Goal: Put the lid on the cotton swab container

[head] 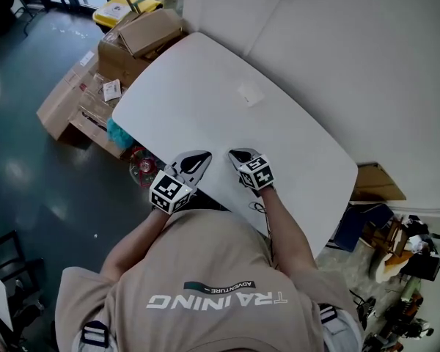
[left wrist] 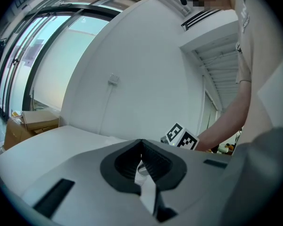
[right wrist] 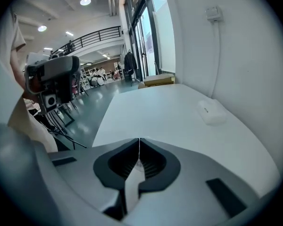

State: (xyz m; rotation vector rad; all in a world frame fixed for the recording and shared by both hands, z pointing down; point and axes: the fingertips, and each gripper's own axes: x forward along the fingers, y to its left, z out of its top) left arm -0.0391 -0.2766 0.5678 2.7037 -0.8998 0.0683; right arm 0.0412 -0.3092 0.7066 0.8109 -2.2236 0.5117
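A small white rectangular box, the cotton swab container (head: pixel 250 94), lies alone on the white table (head: pixel 191 86) toward its far side. In the right gripper view the container (right wrist: pixel 211 112) is ahead and to the right; I cannot make out a separate lid. My left gripper (head: pixel 204 155) and right gripper (head: pixel 235 153) rest side by side at the table's near edge, well short of the container. The jaws of both are shut with nothing between them, as the left gripper (left wrist: pixel 141 143) and right gripper (right wrist: pixel 139 140) views show.
Cardboard boxes (head: pixel 125 46) are stacked on the floor left of the table, with a yellow item (head: pixel 121 7) behind them. A white wall (head: pixel 352 42) runs along the table's far side. The person's torso is close against the near edge.
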